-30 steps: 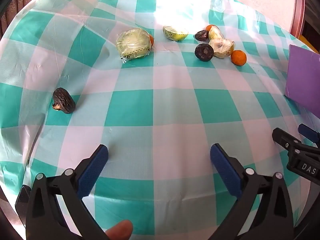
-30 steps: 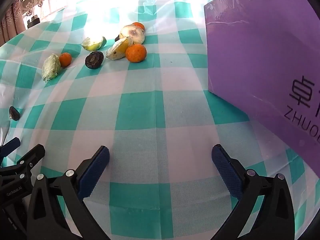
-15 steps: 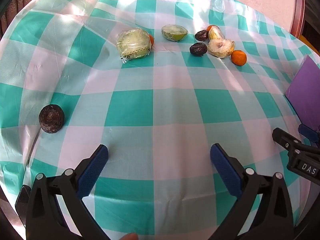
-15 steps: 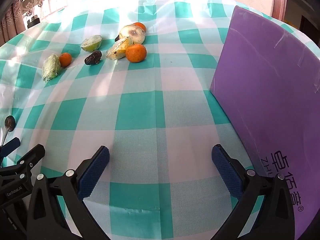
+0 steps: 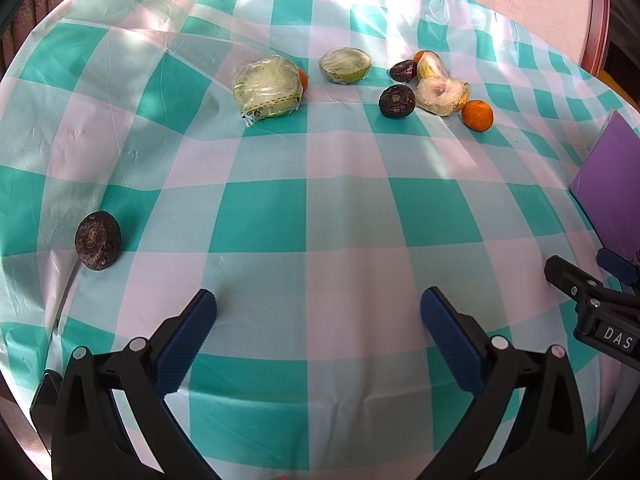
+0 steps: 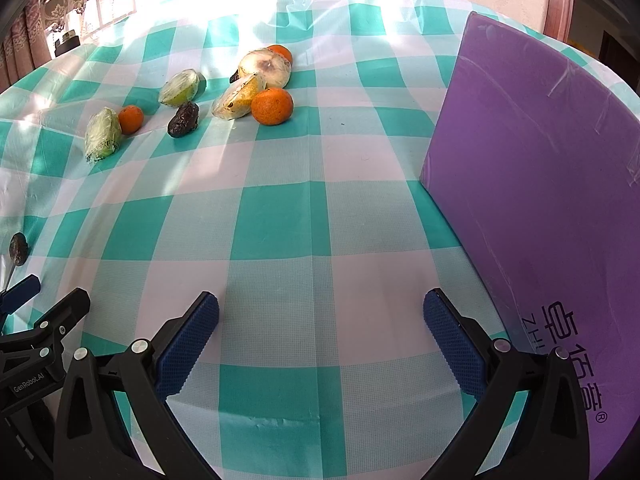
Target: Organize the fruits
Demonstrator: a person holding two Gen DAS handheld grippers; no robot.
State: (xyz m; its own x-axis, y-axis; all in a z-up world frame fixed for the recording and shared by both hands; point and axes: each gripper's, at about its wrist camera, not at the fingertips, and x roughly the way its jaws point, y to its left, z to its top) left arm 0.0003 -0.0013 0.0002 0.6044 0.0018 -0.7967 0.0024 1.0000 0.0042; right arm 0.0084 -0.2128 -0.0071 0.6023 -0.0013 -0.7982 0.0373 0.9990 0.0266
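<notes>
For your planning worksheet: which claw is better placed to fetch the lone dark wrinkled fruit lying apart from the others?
Left: the dark wrinkled fruit lies just left of the open left claw.

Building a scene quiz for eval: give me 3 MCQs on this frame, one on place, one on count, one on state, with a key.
1. Where does the lone dark fruit lie?
A. near the cloth's left edge, apart from the rest
B. against the purple box
C. between the right gripper's fingers

2. How many orange mandarins show in the right wrist view?
A. one
B. three
C. five

3. How do the two grippers stand?
A. both shut on fruit
B. left shut, right open
C. both open and empty

Key:
1 A, it sits alone at far left.
2 B.
3 C: left gripper and right gripper show only checked tablecloth between spread pads.
</notes>
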